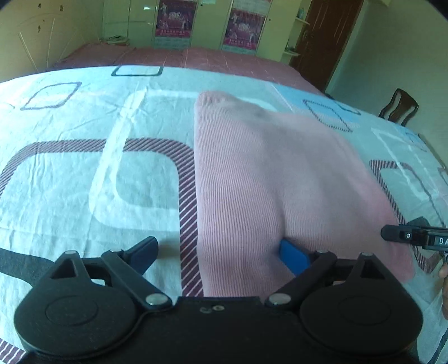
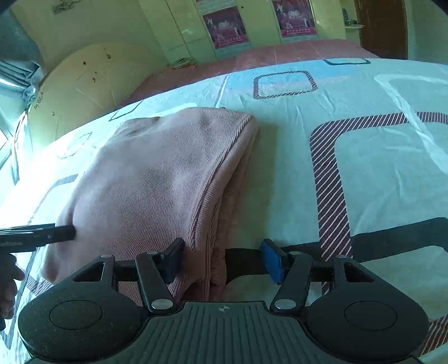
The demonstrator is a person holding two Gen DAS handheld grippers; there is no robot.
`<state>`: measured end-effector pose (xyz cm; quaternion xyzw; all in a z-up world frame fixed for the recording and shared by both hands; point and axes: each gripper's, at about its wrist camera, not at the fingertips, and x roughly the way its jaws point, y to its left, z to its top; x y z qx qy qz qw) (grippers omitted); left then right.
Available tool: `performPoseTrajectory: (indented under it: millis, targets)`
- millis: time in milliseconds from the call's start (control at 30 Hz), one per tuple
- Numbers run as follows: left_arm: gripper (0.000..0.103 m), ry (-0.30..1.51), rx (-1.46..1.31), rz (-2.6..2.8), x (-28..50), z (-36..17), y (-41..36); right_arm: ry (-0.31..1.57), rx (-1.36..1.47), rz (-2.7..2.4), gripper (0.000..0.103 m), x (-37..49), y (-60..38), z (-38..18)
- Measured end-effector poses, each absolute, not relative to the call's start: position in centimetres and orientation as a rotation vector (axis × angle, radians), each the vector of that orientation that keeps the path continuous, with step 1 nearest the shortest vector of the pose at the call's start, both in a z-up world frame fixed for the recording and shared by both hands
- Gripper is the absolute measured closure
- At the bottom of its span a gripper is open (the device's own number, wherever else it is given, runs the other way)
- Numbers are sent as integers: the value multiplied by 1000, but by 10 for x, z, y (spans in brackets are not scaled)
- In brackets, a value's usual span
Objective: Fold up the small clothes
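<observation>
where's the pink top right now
The pink top lies folded on the patterned bedsheet, right of centre in the left wrist view and left of centre in the right wrist view, its near edge between both grippers' open fingers.

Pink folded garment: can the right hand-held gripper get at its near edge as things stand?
Probably yes. The right hand-held gripper stands open with the pink folded garment's layered near edge already between its fingers, nothing blocking it. The left hand-held gripper sits at the far side.

We see a patterned bedsheet (image 1: 84, 168) spread in front, a pink bed cover (image 1: 196, 57) beyond it, two posters (image 1: 175, 22) on the far cupboards, and a wooden chair (image 1: 400, 106) at right.
</observation>
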<state>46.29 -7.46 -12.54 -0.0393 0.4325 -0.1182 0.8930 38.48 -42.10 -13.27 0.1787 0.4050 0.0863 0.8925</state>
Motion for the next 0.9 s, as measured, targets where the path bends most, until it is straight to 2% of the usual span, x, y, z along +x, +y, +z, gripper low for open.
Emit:
performPoseTrajectory:
  millis: [100,233,333,400,500,567,633,700,900]
  targets:
    - [11,833,-67,-291,462,-112,-75,776,458,262,44,382,-436,-124]
    - [12,910,-205,-381,492,-121,-67,818,673,333,44,408,-463,-141]
    - [9,951,-203,-387,509,-131,-66,900,816,349,44,428,-477,-160]
    - [14,983,-249,-427,518,-137,-65,917,881,374,44,437,-483,-167]
    - [16,1015,-322,-471,529,-145,-61,943,958,410,44,451,-486,-174]
    - [21,1022,-345,-492,536,-147,-60,938,976,421,45,460,-486,-176]
    - [27,1033,-350,-497,541,-146,-60,941,969,426,52,471,-482,-177]
    - [31,1045,-329,-497,545,-144,-63,938,970,441,52,477,-480,-177]
    - [31,1061,-281,-484,547,-142,-70,971,915,496,53,471,-476,-174]
